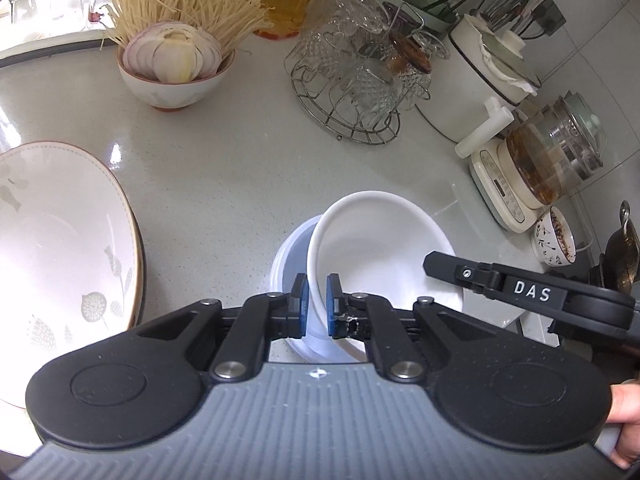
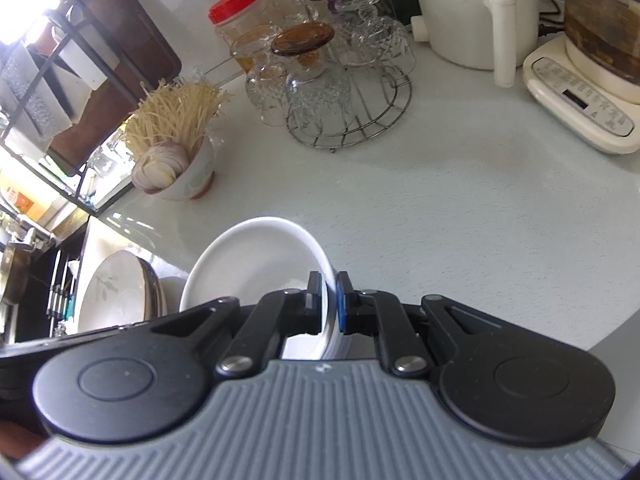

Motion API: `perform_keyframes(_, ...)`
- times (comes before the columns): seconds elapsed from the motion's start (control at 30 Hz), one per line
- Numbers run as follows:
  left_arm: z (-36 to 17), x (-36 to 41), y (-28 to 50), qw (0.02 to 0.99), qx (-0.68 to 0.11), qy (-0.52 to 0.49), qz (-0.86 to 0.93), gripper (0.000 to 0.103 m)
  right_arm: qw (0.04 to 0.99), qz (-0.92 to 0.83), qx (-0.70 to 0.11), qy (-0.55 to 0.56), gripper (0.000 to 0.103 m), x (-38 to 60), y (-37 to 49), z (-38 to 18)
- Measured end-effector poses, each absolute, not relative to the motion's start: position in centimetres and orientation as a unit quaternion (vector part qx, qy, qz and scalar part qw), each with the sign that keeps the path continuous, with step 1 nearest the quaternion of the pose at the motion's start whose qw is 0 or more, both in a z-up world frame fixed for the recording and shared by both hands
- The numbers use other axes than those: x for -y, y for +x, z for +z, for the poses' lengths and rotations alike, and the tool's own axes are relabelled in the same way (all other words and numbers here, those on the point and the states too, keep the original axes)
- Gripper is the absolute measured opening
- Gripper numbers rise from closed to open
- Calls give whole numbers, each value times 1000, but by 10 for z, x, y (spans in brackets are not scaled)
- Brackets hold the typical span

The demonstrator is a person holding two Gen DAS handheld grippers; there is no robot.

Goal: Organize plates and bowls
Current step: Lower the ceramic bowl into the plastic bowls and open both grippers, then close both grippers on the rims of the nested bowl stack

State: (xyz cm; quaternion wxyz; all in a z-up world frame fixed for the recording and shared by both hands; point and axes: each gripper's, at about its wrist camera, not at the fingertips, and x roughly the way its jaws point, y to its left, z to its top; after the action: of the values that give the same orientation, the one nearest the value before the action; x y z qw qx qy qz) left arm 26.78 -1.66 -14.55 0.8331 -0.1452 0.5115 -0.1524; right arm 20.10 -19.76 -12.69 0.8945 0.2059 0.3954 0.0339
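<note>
A plain white bowl hangs tilted over a second white bowl that rests on the counter. My left gripper is shut on the upper bowl's near rim, one blue pad inside and one outside. A finger of my right gripper reaches onto the bowl's right side. In the right wrist view the same white bowl has its rim pinched by my right gripper, which is shut on it. The lower bowl's edge shows just beneath the fingers.
Large leaf-patterned plates are stacked to the left. Behind stand a bowl of onion and noodles, a wire rack of glasses, a white pot, a glass kettle and a small patterned cup.
</note>
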Motion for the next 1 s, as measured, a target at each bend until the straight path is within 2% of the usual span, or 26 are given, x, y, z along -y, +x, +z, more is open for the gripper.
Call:
perform_keyframes(0.17,-147,16,267,835,-510,-149,-143,9,893,35,-396,212,12,202,198,-127)
perform_keyframes(0.2,-147,16,266,834,-512,-150,-141,12,893,35,-396,212,12,203,198,-127)
perform_keyframes(0.23,-147,16,265,834,-513,-149,-137,19,892,35,-396,214,12,204,197,-127)
perform_keyframes(0.27,-148,16,264,834,-514,-148,-136,24,892,37,-395,216,18,206,197,-127)
perform_keyframes(0.3,-148,15,263,834,-514,-148,-136,34,892,38,-393,219,33,208,195,-126)
perform_keyframes(0.33,-148,15,261,835,-512,-147,-135,37,894,38,-386,226,44,209,193,-125)
perform_keyframes(0.37,-148,15,260,836,-511,-147,-135,40,896,38,-376,231,60,211,191,-124)
perform_keyframes(0.4,-148,15,259,836,-511,-146,-134,41,899,37,-369,233,63,212,190,-123)
perform_keyframes(0.53,-155,18,257,834,-516,-148,-129,46,894,30,-377,241,62,219,192,-130)
perform_keyframes(0.93,-176,25,266,829,-528,-150,-112,48,856,52,-420,296,62,224,200,-170)
perform_keyframes(1.0,-180,26,267,826,-532,-150,-108,48,854,57,-425,296,59,222,204,-174)
